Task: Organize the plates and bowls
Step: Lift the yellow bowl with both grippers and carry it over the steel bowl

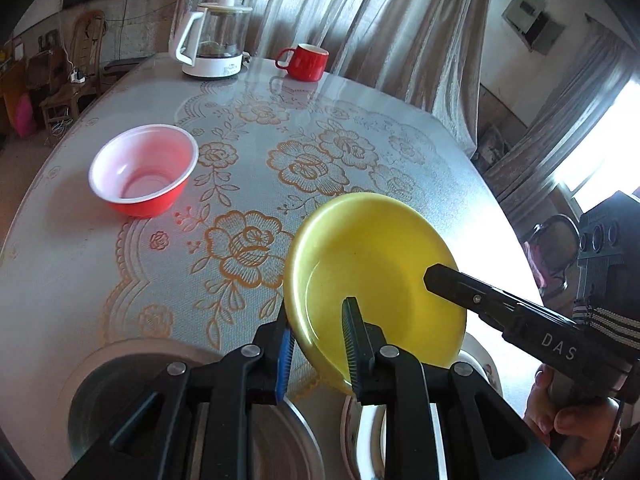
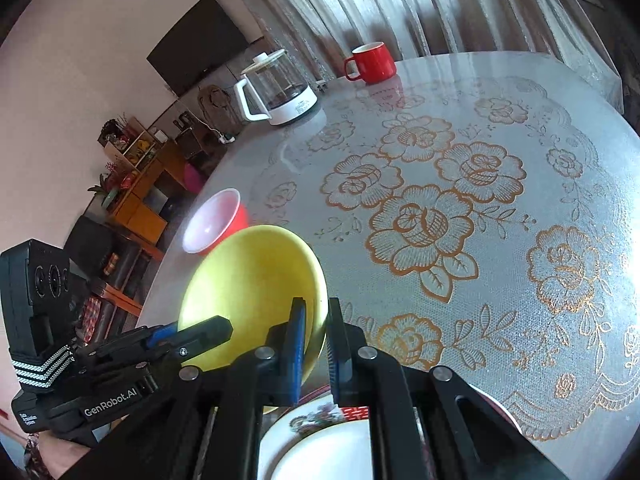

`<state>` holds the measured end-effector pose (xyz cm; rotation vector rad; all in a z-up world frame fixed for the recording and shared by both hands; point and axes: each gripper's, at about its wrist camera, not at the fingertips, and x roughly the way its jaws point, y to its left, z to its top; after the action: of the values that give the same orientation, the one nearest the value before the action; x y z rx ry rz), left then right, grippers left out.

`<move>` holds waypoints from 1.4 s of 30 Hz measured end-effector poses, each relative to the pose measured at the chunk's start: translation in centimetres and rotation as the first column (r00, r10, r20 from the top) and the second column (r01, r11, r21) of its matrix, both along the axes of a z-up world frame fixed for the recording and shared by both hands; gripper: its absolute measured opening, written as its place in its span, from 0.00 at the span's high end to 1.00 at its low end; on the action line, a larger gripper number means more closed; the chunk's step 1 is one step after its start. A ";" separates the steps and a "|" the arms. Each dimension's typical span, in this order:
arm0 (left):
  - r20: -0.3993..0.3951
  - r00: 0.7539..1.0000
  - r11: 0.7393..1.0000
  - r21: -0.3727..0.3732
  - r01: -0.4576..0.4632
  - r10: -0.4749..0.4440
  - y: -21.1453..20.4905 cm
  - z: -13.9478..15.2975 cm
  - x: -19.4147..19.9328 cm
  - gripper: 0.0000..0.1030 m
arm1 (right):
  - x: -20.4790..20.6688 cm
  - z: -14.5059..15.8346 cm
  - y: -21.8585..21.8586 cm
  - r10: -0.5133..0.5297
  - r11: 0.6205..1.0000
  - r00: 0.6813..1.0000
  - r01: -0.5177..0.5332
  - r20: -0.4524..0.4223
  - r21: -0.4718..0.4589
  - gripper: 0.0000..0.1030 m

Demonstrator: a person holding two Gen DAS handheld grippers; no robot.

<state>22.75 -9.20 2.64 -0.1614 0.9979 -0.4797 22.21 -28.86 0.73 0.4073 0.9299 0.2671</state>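
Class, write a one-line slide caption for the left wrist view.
Both grippers hold a tilted yellow plate above the floral tablecloth, red bowl beyond.

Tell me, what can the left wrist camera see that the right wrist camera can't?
Only the left wrist view shows a metal plate near the table's edge and a bright window. Only the right wrist view shows a dark TV and a wooden shelf. Both show the yellow plate gripped at its rim by both tongs, the red bowl, the red mug, the kettle and a flowered plate underneath.
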 end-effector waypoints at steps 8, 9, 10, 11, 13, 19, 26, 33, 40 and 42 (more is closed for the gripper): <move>0.051 0.998 0.999 -0.008 -0.048 0.049 4.1 1.6 -3.1 0.78 | -2.0 1.2 3.6 0.054 0.998 0.998 -0.054 0.035 0.012 0.92; 0.054 0.997 0.999 -0.010 -0.054 0.054 4.6 1.7 -3.4 0.77 | -2.1 1.3 4.1 0.062 0.998 0.997 -0.063 0.038 0.016 0.92; 0.058 0.997 0.998 -0.011 -0.059 0.060 5.1 1.7 -3.7 0.77 | -2.3 1.4 4.5 0.070 0.997 0.997 -0.071 0.040 0.020 0.92; 0.061 0.996 0.998 -0.009 -0.065 0.066 5.5 1.7 -4.0 0.77 | -2.5 1.4 5.0 0.076 0.997 0.996 -0.077 0.040 0.023 0.92; 0.069 0.994 0.997 -0.009 -0.079 0.079 6.5 1.7 -4.6 0.77 | -2.7 1.4 5.8 0.094 0.995 0.995 -0.095 0.041 0.027 0.92; 0.055 0.992 0.994 -0.024 -0.111 0.112 9.0 1.0 -6.1 0.77 | -3.4 0.6 8.1 0.127 0.991 0.992 -0.128 0.027 0.040 0.92; 0.031 0.990 0.990 -0.028 -0.135 0.136 10.8 -0.2 -6.9 0.77 | -3.9 -0.4 10.1 0.162 0.986 0.987 -0.162 0.003 0.045 0.92; 0.012 0.988 0.988 -0.022 -0.151 0.151 12.1 -1.6 -7.5 0.78 | -4.5 -1.4 11.7 0.184 0.982 0.983 -0.183 -0.018 0.050 0.92; -0.012 0.986 0.986 -0.018 -0.164 0.164 13.0 -3.2 -8.0 0.77 | -4.7 -2.8 12.9 0.195 0.980 0.979 -0.192 -0.055 0.057 0.92; -0.017 0.987 0.987 -0.013 -0.163 0.162 13.1 -3.6 -8.1 0.77 | -4.7 -3.1 13.1 0.197 0.980 0.978 -0.194 -0.065 0.054 0.92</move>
<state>14.67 3.87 -0.96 -0.2578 0.9880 -0.3369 17.53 -15.75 -2.37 0.3710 1.0352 0.4577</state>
